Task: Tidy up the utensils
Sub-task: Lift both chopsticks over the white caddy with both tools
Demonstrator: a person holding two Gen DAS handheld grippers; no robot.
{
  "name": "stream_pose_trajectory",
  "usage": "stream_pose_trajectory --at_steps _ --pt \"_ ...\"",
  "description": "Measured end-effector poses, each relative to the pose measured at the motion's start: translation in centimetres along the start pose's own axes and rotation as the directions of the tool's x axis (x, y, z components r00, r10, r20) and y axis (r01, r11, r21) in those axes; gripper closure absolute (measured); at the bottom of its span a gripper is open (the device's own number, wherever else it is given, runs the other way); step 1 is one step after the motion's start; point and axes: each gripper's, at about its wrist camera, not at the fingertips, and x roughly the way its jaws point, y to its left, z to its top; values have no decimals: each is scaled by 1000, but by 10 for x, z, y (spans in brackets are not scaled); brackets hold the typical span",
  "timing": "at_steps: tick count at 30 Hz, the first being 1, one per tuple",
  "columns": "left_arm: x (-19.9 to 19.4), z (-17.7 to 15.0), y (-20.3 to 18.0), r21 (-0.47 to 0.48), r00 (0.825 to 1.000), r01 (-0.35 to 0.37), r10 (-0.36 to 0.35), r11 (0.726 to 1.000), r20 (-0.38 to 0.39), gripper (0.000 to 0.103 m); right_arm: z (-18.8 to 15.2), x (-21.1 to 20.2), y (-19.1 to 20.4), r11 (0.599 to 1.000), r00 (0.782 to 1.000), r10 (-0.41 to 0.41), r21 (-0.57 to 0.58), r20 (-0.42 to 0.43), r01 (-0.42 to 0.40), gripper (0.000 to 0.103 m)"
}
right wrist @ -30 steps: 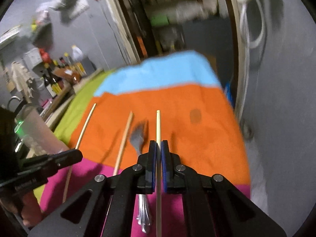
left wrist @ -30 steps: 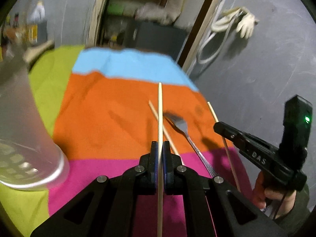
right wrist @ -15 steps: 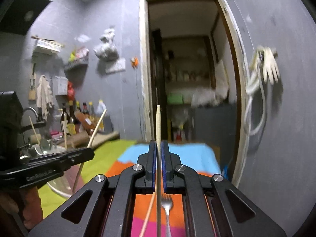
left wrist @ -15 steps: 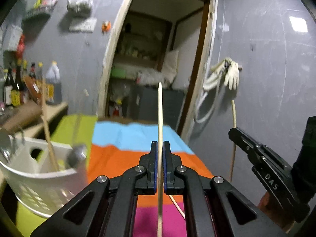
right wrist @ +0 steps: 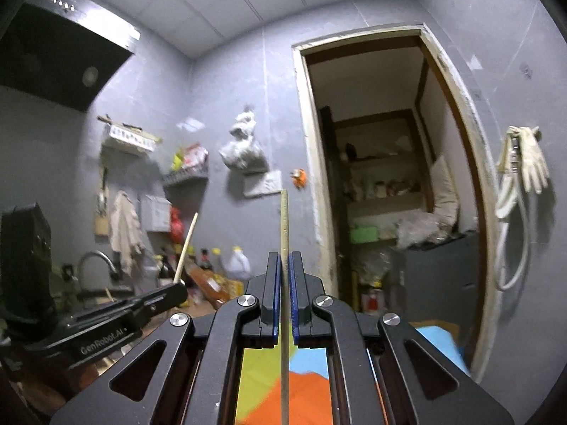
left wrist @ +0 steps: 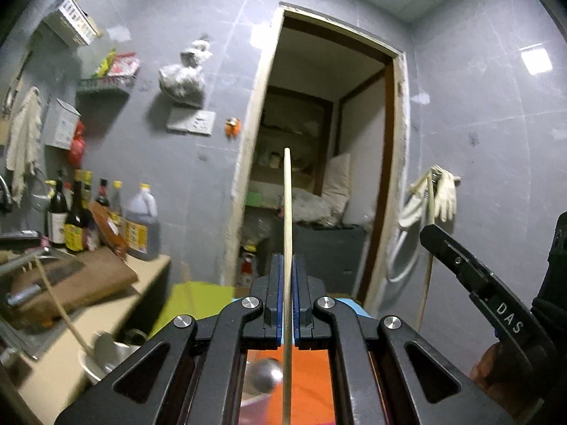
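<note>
While the left gripper point(left wrist: 287, 265) is raised above the striped cloth point(left wrist: 304, 389), its blue-padded jaws are pressed together on a wooden chopstick point(left wrist: 287, 212), which is gripped partway along its length and runs straight forward between the fingers, its tip seen against the doorway point(left wrist: 319, 159). The right gripper point(right wrist: 284, 265) is likewise clamped on a second chopstick point(right wrist: 284, 226), which is held centrally between its pads and points up and ahead. Both sticks are seen as thin, pale, bare wood, straight and unmarked.

At the lower left of the left wrist view, a white utensil container point(left wrist: 102, 357) is seen beside the counter; a wooden stick point(left wrist: 56, 304) leans out of it, and something rounded and metallic sits at its rim, too blurred to be named. A shiny rounded metal object point(left wrist: 264, 375) is glimpsed under the left gripper, also blurred.

Farther off, sauce bottles point(left wrist: 102, 219) are lined up on the counter against the grey wall. Pale rubber gloves point(left wrist: 443, 194) are hung beside the door frame.
</note>
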Motion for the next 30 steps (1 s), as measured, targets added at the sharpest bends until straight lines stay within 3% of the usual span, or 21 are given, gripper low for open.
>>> stream_pose_trajectory --at_steps 12,19,30 --pt "-8 17 99 -147 993 -113 118 983 26 100 -4 53 35 976 985 172 131 13 -172 100" --pt "-1 9 124 -159 983 -173 180 972 33 100 -16 72 48 977 985 173 128 -5 -171 100" --pt "12 -17 125 -93 975 -211 216 973 56 100 -53 93 59 991 991 123 60 -43 -121 100"
